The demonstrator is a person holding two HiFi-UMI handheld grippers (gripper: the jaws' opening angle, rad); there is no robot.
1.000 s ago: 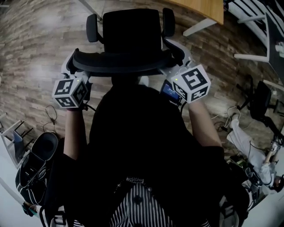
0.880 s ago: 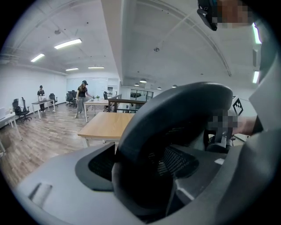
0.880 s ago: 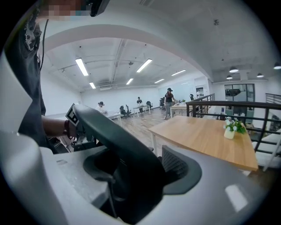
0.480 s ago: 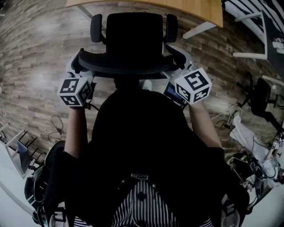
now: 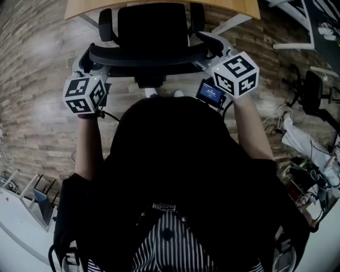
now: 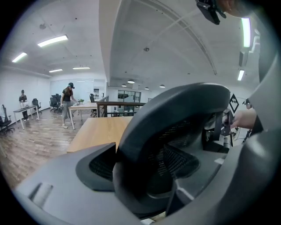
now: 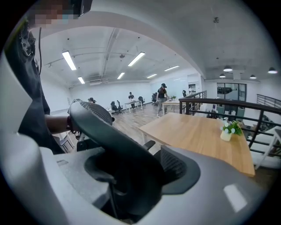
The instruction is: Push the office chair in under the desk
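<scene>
The black office chair [image 5: 151, 32] stands right in front of me, its seat reaching the edge of the wooden desk [image 5: 159, 6]. Each end of its curved backrest rim [image 5: 149, 54] is in one of my grippers. My left gripper [image 5: 87, 64] is shut on the left end, and the rim [image 6: 175, 114] fills the gap between its grey jaws [image 6: 145, 176]. My right gripper [image 5: 212, 49] holds the right end; its jaws [image 7: 131, 176] have just been closing with the rim [image 7: 109, 132] between them. The desk top [image 7: 202, 136] lies just beyond the chair.
A small potted plant [image 7: 228, 131] stands on the desk, with a dark railing [image 7: 228, 107] behind it. A white desk leg [image 5: 234, 24] slants to the chair's right. Another dark chair [image 5: 311, 95] and loose cables [image 5: 297, 143] sit on the wood floor at right. People stand far off [image 6: 68, 103].
The chair has rolled toward the desk, and its seat front now meets the desk edge. Both grippers went forward with the backrest.
</scene>
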